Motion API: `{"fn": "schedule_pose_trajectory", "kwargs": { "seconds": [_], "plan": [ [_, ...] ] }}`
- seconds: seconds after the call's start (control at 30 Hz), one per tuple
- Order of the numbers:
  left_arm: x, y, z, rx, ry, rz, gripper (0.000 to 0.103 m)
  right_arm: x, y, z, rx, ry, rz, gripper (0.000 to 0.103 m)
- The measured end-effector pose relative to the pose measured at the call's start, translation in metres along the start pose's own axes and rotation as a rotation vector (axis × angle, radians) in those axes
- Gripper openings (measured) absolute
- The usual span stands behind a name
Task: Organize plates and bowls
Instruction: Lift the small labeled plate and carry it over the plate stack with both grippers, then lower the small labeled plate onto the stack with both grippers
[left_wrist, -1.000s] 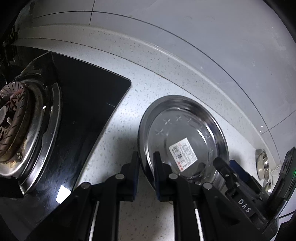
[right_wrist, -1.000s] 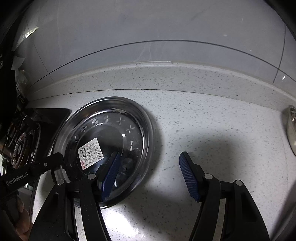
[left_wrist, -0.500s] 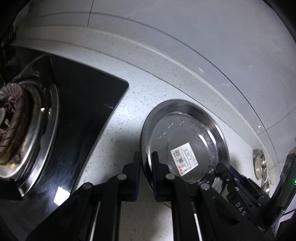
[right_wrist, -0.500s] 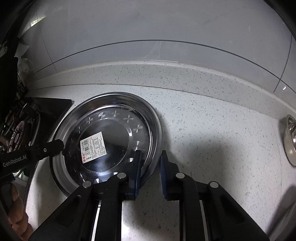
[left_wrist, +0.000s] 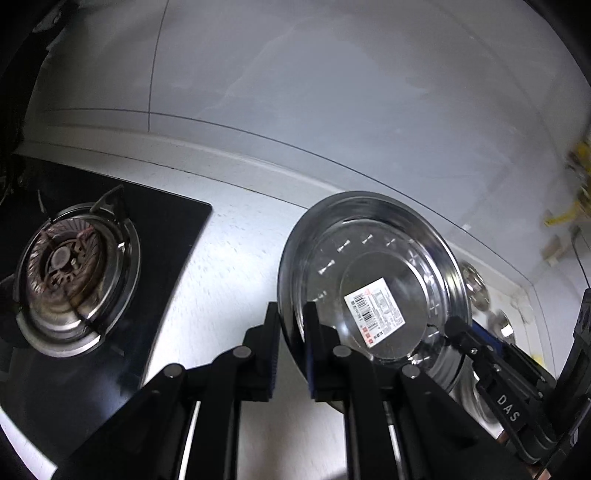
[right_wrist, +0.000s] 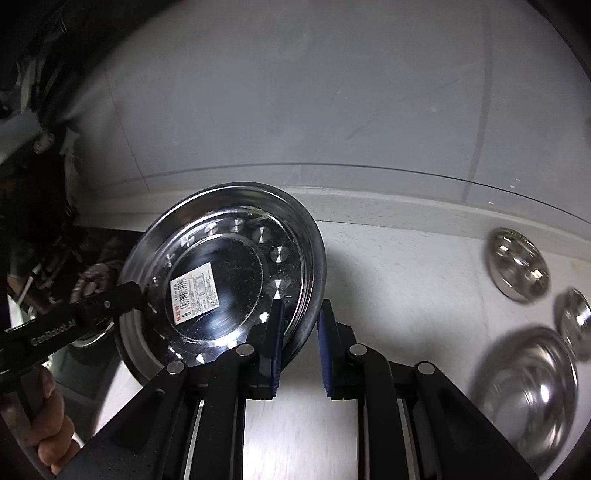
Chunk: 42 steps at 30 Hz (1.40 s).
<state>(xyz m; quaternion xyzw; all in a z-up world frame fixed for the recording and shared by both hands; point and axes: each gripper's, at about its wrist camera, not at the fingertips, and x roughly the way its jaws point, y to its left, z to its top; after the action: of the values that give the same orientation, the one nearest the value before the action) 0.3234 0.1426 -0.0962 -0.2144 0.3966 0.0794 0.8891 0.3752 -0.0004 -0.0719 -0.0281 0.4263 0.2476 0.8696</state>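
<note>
A round steel plate (left_wrist: 369, 266) with a barcode sticker in its middle hangs tilted above the speckled counter (left_wrist: 236, 258). My left gripper (left_wrist: 291, 314) is shut on the plate's left rim, one pad inside and one outside. My right gripper (right_wrist: 301, 310) is shut on the opposite rim of the same plate (right_wrist: 229, 258). In the right wrist view the left gripper (right_wrist: 136, 291) reaches in from the left to the plate's edge. In the left wrist view the right gripper (left_wrist: 454, 325) shows at the plate's lower right.
A gas burner (left_wrist: 70, 269) sits in a black glass cooktop (left_wrist: 166, 221) at the left. Three steel bowls (right_wrist: 519, 264) (right_wrist: 574, 323) (right_wrist: 528, 387) stand on the counter at the right. A pale wall runs behind. A hand (right_wrist: 48, 435) holds the left gripper.
The right gripper went from wide open to shut on the plate's rim. Both grippers then rose with the plate, lifting it off the counter; the bowls at the right came into view.
</note>
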Motion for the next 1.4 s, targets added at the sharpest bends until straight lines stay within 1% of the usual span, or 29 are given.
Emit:
{"fn": "schedule_pose_trajectory", "kwargs": {
  "seconds": [0.13, 0.23, 0.33, 0.4, 0.5, 0.57, 0.67, 0.77, 0.8, 0.87, 0.97, 1.17, 1.33, 1.4],
  "plan": [
    [-0.039, -0.016, -0.030, 0.084, 0.002, -0.027, 0.012, -0.054, 0.004, -0.031, 0.021, -0.022, -0.034, 0.016],
    [-0.067, -0.025, -0.054, 0.140, -0.003, -0.056, 0.012, -0.086, 0.002, -0.053, 0.047, -0.029, -0.063, 0.016],
    [-0.093, -0.029, -0.078, 0.179, 0.001, -0.091, 0.012, -0.110, -0.003, -0.073, 0.059, -0.033, -0.094, 0.016],
    [-0.108, -0.031, -0.097, 0.230, -0.001, -0.099, 0.012, -0.125, -0.001, -0.087, 0.066, -0.038, -0.121, 0.016],
    [-0.117, -0.030, -0.120, 0.259, 0.034, -0.122, 0.012, -0.144, 0.005, -0.118, 0.080, -0.036, -0.157, 0.016],
    [-0.118, -0.028, -0.137, 0.292, 0.043, -0.118, 0.013, -0.148, 0.011, -0.131, 0.084, -0.020, -0.176, 0.016],
    [-0.110, -0.022, -0.163, 0.309, 0.094, -0.129, 0.013, -0.147, 0.012, -0.155, 0.105, 0.016, -0.188, 0.016],
    [-0.099, -0.018, -0.180, 0.310, 0.139, -0.131, 0.013, -0.140, 0.005, -0.178, 0.148, 0.070, -0.187, 0.016],
    [-0.094, -0.018, -0.187, 0.324, 0.152, -0.120, 0.013, -0.138, 0.004, -0.183, 0.153, 0.082, -0.194, 0.016],
    [-0.083, -0.015, -0.194, 0.320, 0.182, -0.116, 0.013, -0.133, 0.002, -0.193, 0.156, 0.108, -0.207, 0.016],
    [-0.077, -0.015, -0.200, 0.321, 0.201, -0.113, 0.013, -0.128, -0.001, -0.206, 0.165, 0.135, -0.218, 0.016],
    [-0.063, -0.012, -0.205, 0.327, 0.229, -0.106, 0.013, -0.124, -0.005, -0.215, 0.168, 0.161, -0.225, 0.016],
    [-0.062, -0.015, -0.206, 0.340, 0.214, -0.097, 0.013, -0.118, -0.009, -0.220, 0.182, 0.184, -0.220, 0.016],
    [-0.063, -0.016, -0.207, 0.344, 0.210, -0.093, 0.015, -0.118, -0.009, -0.221, 0.188, 0.184, -0.218, 0.016]
  ]
}}
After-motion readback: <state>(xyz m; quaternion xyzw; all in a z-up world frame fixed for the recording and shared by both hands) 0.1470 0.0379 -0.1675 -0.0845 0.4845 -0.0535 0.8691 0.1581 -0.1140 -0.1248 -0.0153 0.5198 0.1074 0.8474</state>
